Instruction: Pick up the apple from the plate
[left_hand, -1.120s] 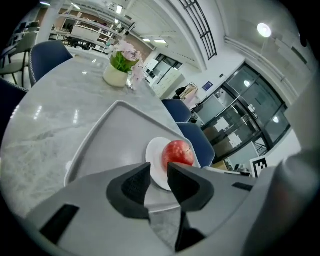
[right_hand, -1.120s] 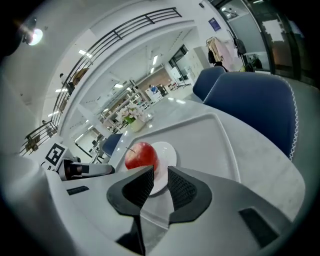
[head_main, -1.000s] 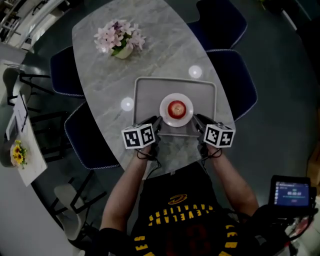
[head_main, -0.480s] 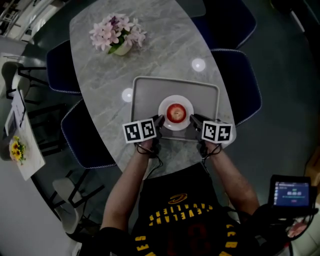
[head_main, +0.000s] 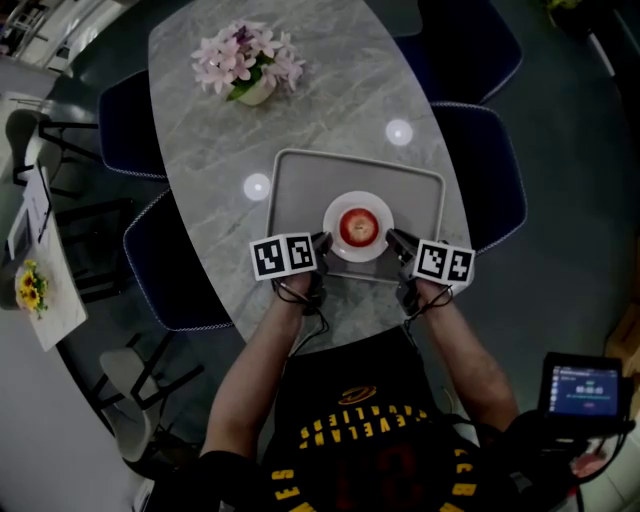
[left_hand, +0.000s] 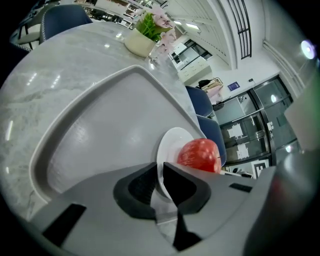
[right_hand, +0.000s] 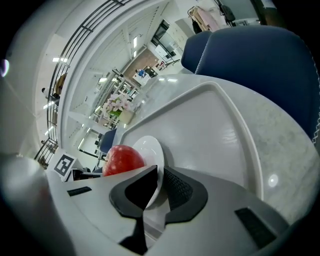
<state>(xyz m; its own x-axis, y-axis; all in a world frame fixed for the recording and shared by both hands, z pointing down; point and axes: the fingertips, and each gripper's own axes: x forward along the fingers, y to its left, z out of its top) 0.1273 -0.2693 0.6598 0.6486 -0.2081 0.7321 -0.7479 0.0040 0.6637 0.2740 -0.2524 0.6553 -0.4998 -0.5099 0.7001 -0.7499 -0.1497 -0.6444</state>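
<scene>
Both tongs grip the white plate (head_main: 378, 248) that carries the apple (head_main: 359, 226).
Yellow lettering on the person's dark shirt (head_main: 350, 400) is upside down and too small to read with certainty. The left tongs (head_main: 322, 241) and right tongs (head_main: 392, 238) each clamp an opposite edge of the plate's rim, inside a grey tray (head_main: 300, 190) on the table (head_main: 200, 110). Both forearms reach forward side by side.

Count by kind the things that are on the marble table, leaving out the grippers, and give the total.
tray: 1
plate: 1
apple: 1
pot of flowers: 1
Total: 4
</scene>
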